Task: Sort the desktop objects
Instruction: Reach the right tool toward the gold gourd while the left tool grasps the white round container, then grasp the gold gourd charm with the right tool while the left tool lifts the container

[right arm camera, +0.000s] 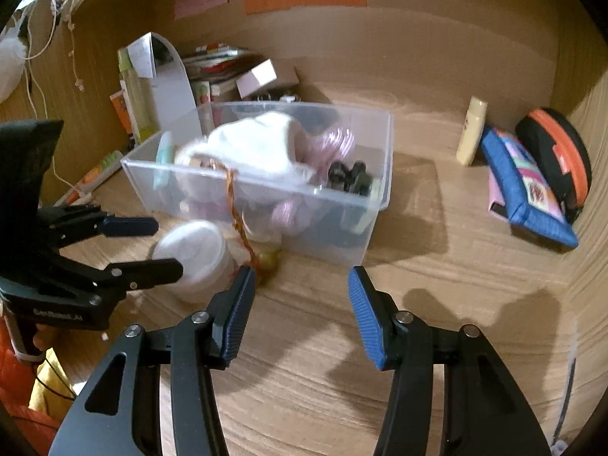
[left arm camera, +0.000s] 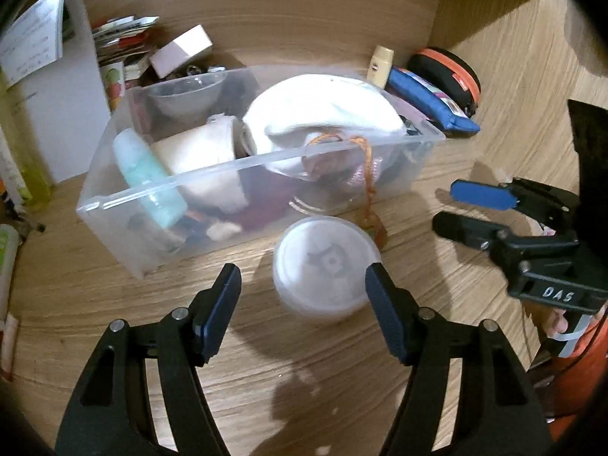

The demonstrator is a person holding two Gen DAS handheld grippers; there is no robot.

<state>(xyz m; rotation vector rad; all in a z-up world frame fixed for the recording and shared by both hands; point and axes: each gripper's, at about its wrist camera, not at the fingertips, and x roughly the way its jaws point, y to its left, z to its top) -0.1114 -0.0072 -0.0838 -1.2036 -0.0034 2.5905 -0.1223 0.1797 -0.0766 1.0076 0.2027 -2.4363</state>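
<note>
White lidded tub (left arm camera: 326,268) sits loose on the tabletop (left arm camera: 266,342) between parted left tongs (left arm camera: 303,288); right tongs (right arm camera: 302,292) apart, empty.

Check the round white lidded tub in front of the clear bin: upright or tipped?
Upright. The round white lidded tub stands on the wooden desk with its lid facing up, just outside the clear plastic bin.
</note>
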